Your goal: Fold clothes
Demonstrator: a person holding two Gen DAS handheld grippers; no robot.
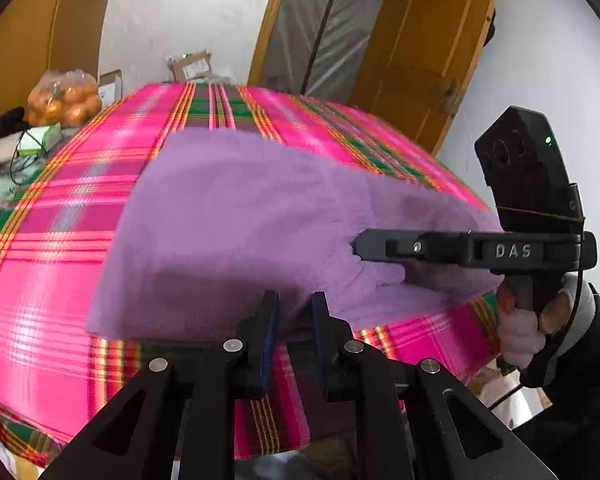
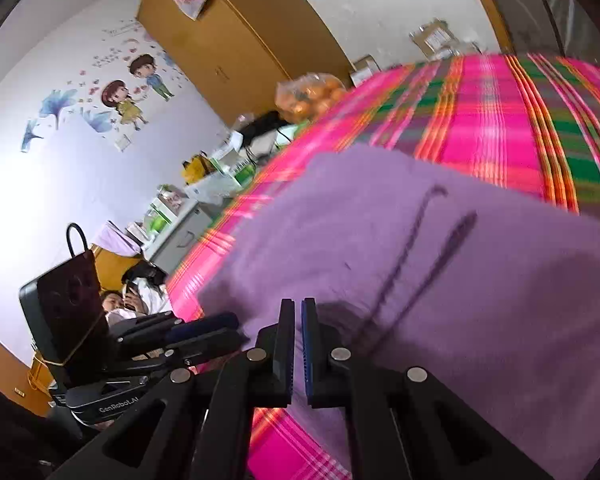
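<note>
Lilac garment [image 1: 228,216] on pink plaid cloth [image 1: 60,216]: left gripper [image 1: 294,304] clenched on its near hem, right gripper [image 2: 297,308] pinching its edge.

The matte black plastic left gripper [image 1: 293,305] has two flat black fingers [image 1: 269,320] with dark blue pads, carried on angular black linkage arms with triangular cut-outs and round silver pivot screws. The matte black right gripper [image 1: 358,246] bears raised "DAS" lettering, a small silver screw, a boxy black camera block with a green light, and a thin black cable. The hand [image 1: 520,332] wears a white glove and black sleeve
</note>
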